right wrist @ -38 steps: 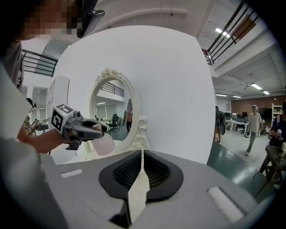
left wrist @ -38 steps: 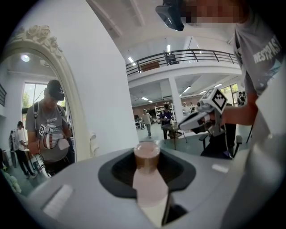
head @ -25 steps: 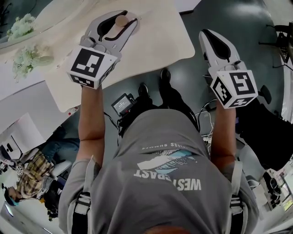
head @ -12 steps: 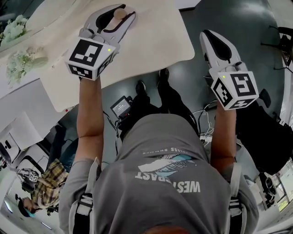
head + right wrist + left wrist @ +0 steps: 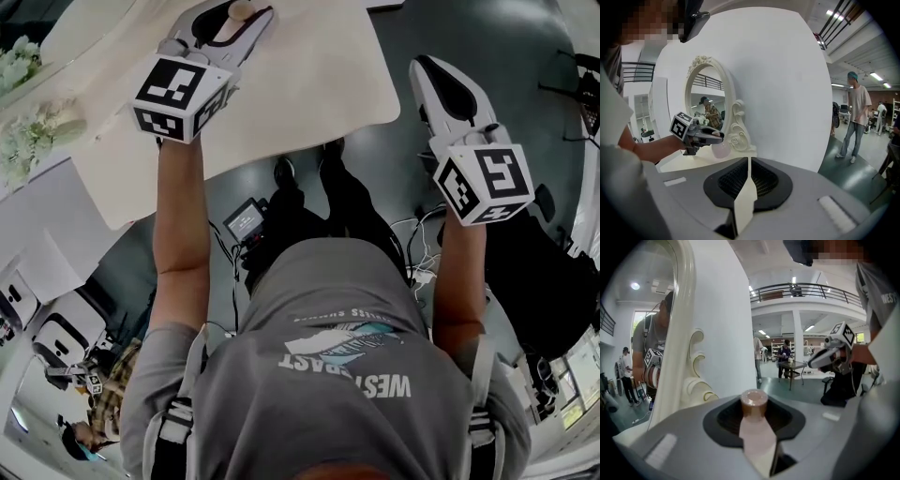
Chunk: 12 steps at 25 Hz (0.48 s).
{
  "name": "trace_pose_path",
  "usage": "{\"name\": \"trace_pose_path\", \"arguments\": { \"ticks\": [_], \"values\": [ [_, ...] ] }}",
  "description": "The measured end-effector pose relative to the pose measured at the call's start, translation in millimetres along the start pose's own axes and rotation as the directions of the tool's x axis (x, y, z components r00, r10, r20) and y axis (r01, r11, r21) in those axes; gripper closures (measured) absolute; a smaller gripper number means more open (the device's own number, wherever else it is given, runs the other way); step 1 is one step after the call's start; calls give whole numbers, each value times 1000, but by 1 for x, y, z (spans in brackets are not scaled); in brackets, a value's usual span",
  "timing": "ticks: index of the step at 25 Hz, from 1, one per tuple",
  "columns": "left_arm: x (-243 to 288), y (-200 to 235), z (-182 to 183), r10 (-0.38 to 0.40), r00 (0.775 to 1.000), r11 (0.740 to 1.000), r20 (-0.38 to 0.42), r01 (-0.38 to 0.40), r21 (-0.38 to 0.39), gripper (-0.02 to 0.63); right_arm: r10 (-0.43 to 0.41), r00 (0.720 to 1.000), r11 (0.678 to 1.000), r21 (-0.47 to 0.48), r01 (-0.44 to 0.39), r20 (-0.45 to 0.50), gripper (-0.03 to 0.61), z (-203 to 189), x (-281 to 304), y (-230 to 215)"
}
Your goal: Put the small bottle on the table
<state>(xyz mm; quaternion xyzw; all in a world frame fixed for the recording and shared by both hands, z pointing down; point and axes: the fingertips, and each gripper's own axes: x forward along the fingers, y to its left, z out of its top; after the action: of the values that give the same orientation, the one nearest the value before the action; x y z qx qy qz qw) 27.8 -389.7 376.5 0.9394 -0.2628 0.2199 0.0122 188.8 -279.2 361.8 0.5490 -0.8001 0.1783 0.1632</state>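
The small bottle [image 5: 241,9] has a brown cap [image 5: 753,403] and a pale pink body [image 5: 720,150]. My left gripper [image 5: 236,17] is shut on it and holds it above the cream table [image 5: 319,80], near the top edge of the head view. In the left gripper view the bottle stands upright between the jaws of the left gripper [image 5: 755,420]. My right gripper [image 5: 427,66] hangs over the dark floor, right of the table's edge. In the right gripper view the jaws of the right gripper [image 5: 749,162] meet with nothing between them.
An ornate white mirror [image 5: 706,108] stands on the table in front of a tall white panel [image 5: 787,84]. White flowers [image 5: 26,133] lie at the table's left. A small device [image 5: 246,218] and cables sit on the floor by the person's feet. People stand in the background.
The left gripper has carried the bottle farther out over the table, toward the top of the head view. The right gripper holds about the same place in the picture.
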Motion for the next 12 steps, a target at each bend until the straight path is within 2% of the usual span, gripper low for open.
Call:
{"name": "trace_pose_path", "arguments": {
  "ticks": [12],
  "values": [
    [26,42,-39,23,999,998,-38,-25,-51,489,21,999,1000,11,-21,-43,555,-10,39,-2]
  ]
}}
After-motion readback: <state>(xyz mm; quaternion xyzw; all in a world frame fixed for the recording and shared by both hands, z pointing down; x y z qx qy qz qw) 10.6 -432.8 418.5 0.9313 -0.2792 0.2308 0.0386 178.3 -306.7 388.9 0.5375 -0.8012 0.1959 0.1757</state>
